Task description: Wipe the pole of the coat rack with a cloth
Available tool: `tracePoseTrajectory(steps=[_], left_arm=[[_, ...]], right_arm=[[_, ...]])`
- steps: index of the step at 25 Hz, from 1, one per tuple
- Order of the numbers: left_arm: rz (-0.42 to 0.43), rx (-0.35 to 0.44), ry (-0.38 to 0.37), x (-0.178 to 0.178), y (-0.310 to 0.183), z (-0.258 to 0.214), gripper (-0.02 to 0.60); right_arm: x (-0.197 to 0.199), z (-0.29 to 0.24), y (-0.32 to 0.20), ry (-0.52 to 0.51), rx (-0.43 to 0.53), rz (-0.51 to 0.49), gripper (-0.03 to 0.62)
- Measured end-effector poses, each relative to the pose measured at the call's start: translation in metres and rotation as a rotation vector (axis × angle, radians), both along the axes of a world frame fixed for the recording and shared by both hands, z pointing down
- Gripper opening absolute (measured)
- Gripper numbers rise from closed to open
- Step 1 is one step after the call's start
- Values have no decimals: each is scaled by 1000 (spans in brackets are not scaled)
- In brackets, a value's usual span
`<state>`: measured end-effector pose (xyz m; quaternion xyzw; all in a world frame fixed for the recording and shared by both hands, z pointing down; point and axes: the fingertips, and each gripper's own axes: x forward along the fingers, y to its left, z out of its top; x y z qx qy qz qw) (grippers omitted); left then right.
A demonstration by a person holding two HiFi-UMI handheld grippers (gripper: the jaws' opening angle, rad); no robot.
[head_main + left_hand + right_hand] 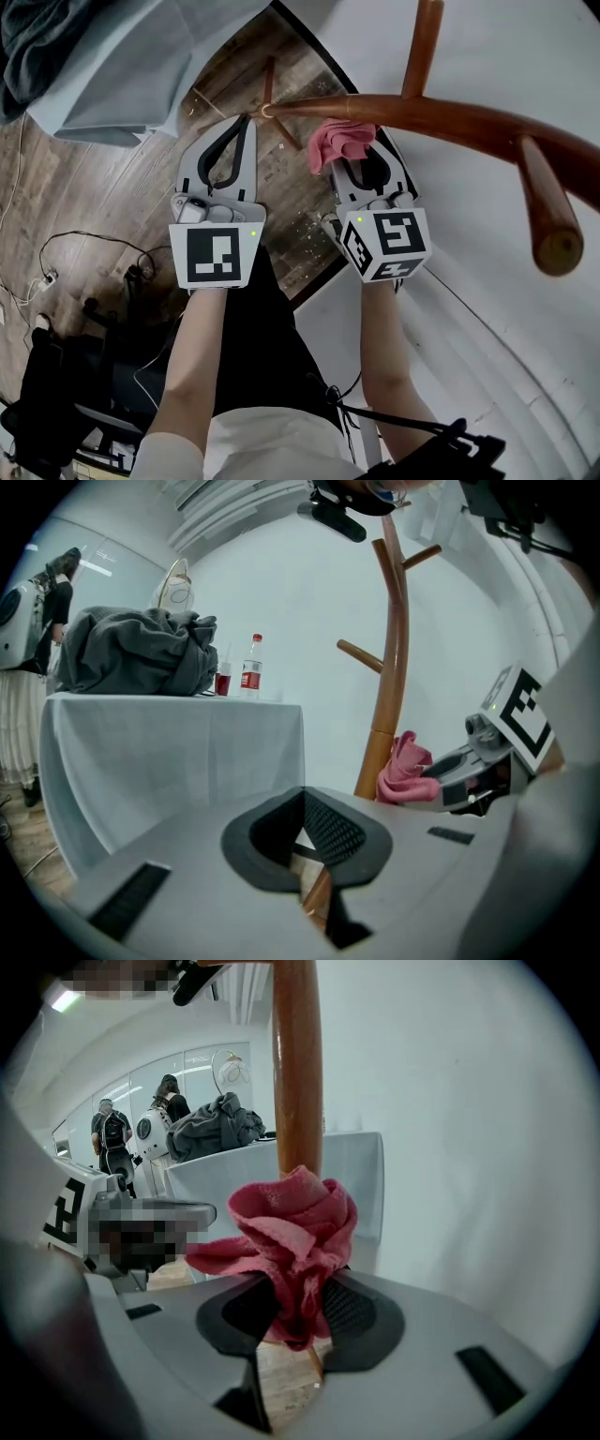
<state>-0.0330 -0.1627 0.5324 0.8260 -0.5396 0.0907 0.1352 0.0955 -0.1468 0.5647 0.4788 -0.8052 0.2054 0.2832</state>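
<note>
We note our right gripper (300,1321) clamped on the pink cloth (298,1232), which is bunched against the coat rack's wooden pole (297,1072); our left gripper (302,829) alongside has jaws together, holding nothing.

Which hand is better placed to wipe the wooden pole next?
Probably the right. The right gripper has its jaws shut on the pink cloth, right at the pole. The left gripper has its jaws shut on nothing.
</note>
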Motion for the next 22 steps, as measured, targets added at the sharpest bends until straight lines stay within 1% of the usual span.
tracePoseTrajectory(steps=[7, 11, 15, 17, 19, 22], left_arm=[[2, -13, -2, 1, 5, 11, 14], [29, -17, -31, 5, 9, 14, 14], [48, -25, -30, 12, 11, 18, 14], [59, -29, -42, 11, 12, 22, 14], [60, -34, -49, 11, 13, 25, 14], [51, -43, -38, 11, 13, 27, 14]], right_arm=[[-3, 18, 1, 12, -20, -10, 143], [-4, 24, 2, 12, -29, -16, 143], [-4, 31, 3, 21, -45, -20, 143], [-6, 36, 4, 18, -54, -19, 143], [-8, 39, 5, 22, -63, -25, 143], [-9, 44, 6, 29, -72, -32, 143]])
